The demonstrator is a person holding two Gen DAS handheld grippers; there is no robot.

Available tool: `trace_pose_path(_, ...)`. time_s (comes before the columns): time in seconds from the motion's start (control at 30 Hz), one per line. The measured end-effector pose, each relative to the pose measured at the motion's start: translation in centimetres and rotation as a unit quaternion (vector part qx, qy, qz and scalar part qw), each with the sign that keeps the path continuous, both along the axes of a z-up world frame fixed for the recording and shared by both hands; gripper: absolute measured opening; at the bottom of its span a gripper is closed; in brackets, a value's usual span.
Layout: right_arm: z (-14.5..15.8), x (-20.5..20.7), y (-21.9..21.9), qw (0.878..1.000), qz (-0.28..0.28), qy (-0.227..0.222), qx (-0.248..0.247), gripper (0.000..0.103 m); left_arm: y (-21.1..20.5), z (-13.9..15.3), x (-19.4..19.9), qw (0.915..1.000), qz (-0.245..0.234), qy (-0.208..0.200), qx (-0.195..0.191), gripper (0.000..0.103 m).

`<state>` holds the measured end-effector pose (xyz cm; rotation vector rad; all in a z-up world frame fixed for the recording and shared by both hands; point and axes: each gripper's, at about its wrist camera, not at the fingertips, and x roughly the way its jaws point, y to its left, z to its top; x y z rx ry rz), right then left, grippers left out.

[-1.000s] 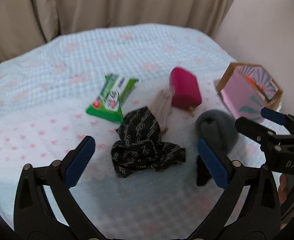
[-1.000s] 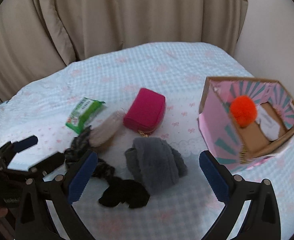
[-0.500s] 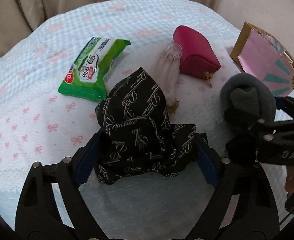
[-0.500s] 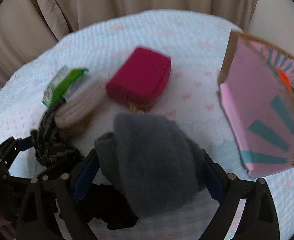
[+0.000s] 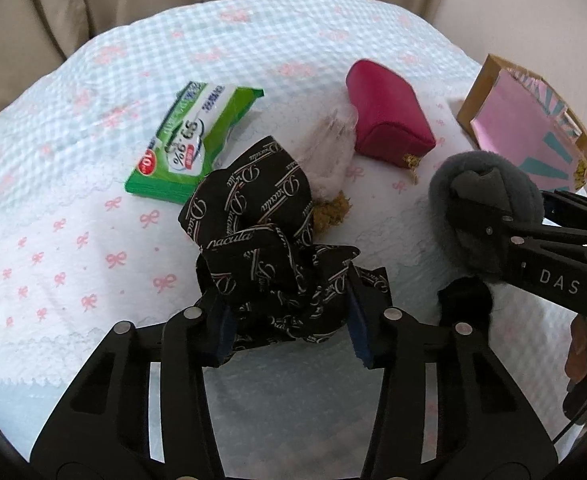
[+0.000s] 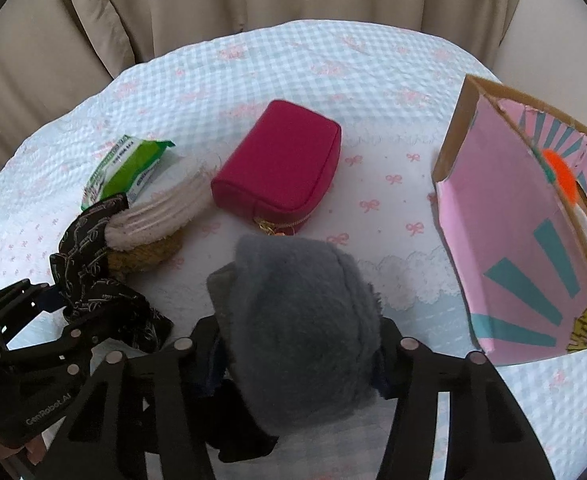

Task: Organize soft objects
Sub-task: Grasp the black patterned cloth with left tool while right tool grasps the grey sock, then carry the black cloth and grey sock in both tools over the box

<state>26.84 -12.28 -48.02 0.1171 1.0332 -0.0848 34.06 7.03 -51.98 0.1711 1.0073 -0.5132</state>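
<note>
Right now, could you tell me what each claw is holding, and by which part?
The left claw pinches the black printed cloth by its near bunched end. The right claw squeezes the grey fuzzy bundle around its near sides.

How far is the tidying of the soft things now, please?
Done: an orange pompom lies in the pink box. In hand: the left hand-held gripper clamps the black scrunchie; the right hand-held gripper clamps the grey fuzzy item. Left on the bed: cream scrunchie, red pouch, wipes pack.

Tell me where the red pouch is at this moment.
In the right wrist view the red pouch lies mid-frame on the checked cloth, just beyond the grey fluffy item, with the pink box to its right.
</note>
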Motion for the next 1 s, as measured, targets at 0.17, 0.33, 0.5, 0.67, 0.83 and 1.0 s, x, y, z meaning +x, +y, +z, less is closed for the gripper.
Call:
trace_pose_path(0.17, 2.6, -0.8, -0.1, 1.000, -0.010, -0.009, 0.001, 0.050, 0.5, 2.5, -0.9, 1.0000, 0.003, -0.003, -0.005, 0.042)
trace_pose_path(0.33, 7.0, -2.0, -0.2, 1.000, -0.017, -0.020, 0.005, 0.050, 1.4, 7.3, -2.1, 0.9997, 0.015, -0.010, -0.016, 0.042)
trace_pose_path(0.5, 12.8, -3.8, -0.4, 0.999, -0.028, -0.041, 0.006, 0.050, 2.5, 14.0, -3.6, 0.9988, 0.030, -0.028, -0.028, 0.042)
trace_pose_path(0.67, 19.2, -6.0, -1.1, 0.997, -0.037, -0.065, 0.009, 0.050, 3.4, 21.4, -5.5, 0.9970, 0.049, -0.042, -0.043, 0.042)
trace_pose_path(0.83, 25.7, -8.5, -2.9, 0.994, -0.038, -0.098, 0.011, 0.050, 2.8, 28.4, -7.9, 0.9938, 0.066, -0.071, -0.055, 0.042)
trace_pose_path(1.0, 30.2, -10.5, -5.9, 0.991, -0.031, -0.126, 0.014, 0.050, 0.4, 33.6, -10.2, 0.9897, 0.084, -0.098, -0.063, 0.042)
